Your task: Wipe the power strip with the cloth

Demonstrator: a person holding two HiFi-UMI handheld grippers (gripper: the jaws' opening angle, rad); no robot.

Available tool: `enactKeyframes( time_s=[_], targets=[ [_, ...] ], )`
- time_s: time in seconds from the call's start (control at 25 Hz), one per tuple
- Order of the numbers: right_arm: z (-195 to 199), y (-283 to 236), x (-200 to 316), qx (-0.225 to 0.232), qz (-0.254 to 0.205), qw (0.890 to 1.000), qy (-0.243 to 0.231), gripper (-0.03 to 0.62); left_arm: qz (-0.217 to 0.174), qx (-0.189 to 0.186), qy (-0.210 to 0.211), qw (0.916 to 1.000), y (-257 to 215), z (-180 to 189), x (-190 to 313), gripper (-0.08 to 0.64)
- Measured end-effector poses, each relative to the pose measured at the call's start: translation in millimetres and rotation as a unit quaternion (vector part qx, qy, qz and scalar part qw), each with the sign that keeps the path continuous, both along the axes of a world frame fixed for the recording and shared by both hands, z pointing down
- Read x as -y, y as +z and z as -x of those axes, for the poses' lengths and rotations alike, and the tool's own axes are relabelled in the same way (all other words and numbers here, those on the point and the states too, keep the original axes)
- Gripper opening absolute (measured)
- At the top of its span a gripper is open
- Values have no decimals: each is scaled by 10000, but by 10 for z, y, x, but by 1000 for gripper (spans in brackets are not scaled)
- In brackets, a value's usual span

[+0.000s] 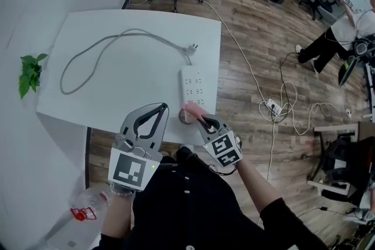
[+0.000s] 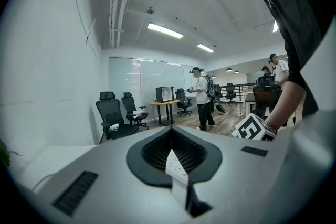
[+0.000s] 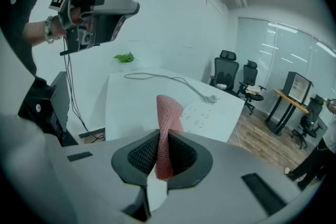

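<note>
Left gripper (image 1: 163, 107): nearest the lens, it hung over the near edge of the table (image 1: 88, 91); its jaws were closed tip to tip with nothing clamped, leaving only a thin slit between them.
Right gripper (image 1: 203, 121): just right of the left one, with its jaws clenched on the cloth (image 1: 194, 109).
Cloth: pink mesh that stood up out of the right jaws at the near end of the power strip (image 1: 196, 86); whether it touched the strip could not be told.
Power strip: white, it lay lengthwise on the table close to the right edge.
Cable (image 1: 94, 50): grey, it swept in a wide loop over the table's left half.
Plug (image 1: 192, 46): it lay loose on the table just beyond the strip's far end.
Plant (image 1: 29, 73): green leaves showed off the table's left side.
</note>
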State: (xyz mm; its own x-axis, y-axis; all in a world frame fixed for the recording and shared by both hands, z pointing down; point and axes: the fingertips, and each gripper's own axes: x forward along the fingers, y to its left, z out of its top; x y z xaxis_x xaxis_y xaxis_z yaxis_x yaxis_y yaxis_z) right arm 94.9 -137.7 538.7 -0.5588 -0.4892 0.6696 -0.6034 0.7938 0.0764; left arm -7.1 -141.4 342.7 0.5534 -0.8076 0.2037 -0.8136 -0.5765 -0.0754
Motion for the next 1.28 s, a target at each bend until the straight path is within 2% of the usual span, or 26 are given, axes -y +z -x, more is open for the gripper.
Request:
enactKeyframes(
  time_s=[0.24, 0.6, 0.88, 1.28],
  targets=[
    [-68, -430, 112, 446, -394, 9966, 571, 57, -29, 39, 154, 9999, -15, -71, 8, 11],
    [-104, -1100, 93, 949, -989, 9867, 872, 57, -112, 47, 482, 9988, -75, -238, 4, 11],
    [-223, -1469, 59, 1083, -1365, 9787, 1084, 57, -98, 75, 600, 9981, -99, -282, -28, 11],
    [-188, -1569, -39, 1114, -1396, 9762, 1232, 57, -77, 63, 769, 9970, -93, -355, -55, 11]
  ],
)
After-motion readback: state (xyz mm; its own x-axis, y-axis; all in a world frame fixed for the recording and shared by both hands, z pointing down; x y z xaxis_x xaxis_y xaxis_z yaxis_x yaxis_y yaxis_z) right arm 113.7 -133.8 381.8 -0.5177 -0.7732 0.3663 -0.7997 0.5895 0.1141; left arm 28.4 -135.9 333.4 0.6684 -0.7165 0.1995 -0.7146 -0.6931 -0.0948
